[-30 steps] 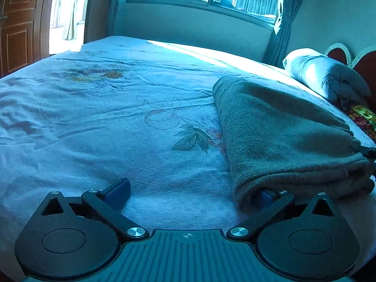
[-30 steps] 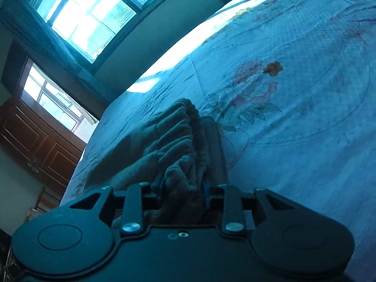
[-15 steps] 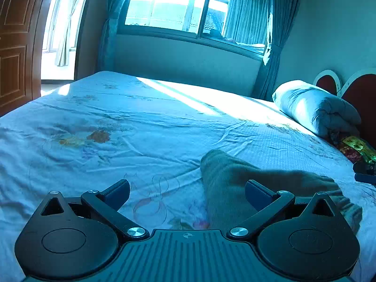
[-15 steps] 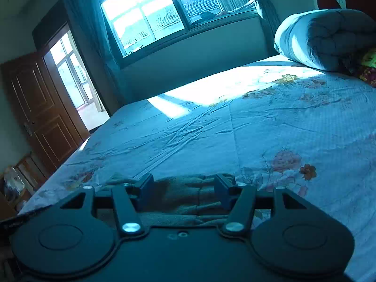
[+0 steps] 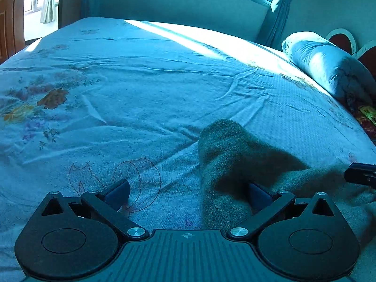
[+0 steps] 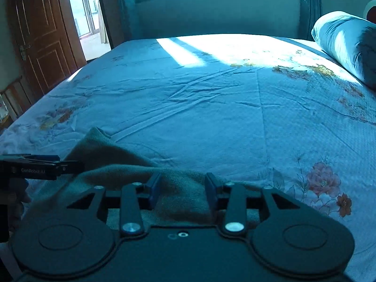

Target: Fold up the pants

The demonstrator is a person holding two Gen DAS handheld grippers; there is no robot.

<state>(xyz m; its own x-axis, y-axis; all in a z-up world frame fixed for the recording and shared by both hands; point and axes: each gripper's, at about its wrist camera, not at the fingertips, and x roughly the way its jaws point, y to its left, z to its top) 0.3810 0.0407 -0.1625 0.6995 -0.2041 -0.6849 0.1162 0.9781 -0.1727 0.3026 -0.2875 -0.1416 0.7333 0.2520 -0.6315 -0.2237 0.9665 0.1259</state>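
The folded grey-green pants (image 5: 237,162) lie on the flowered bedsheet (image 5: 141,94), low and right in the left wrist view. My left gripper (image 5: 188,195) is open wide; its right finger rests against the pants' near edge, its left finger over bare sheet. In the right wrist view the pants (image 6: 112,159) lie at the lower left. My right gripper (image 6: 183,190) is open with a fold of the pants between its fingers. The left gripper shows there side-on (image 6: 58,164); the right gripper's tip shows in the left wrist view (image 5: 359,176).
A rolled blue quilt (image 5: 324,68) lies at the head of the bed on the right, also in the right wrist view (image 6: 345,42). A wooden door (image 6: 40,37) stands at the left. A window wall (image 6: 211,11) runs along the far side.
The right gripper has opened and let go of the pants' waistband, then levelled out. Both grippers have pulled back toward the pants' near edge and now sit low over it.
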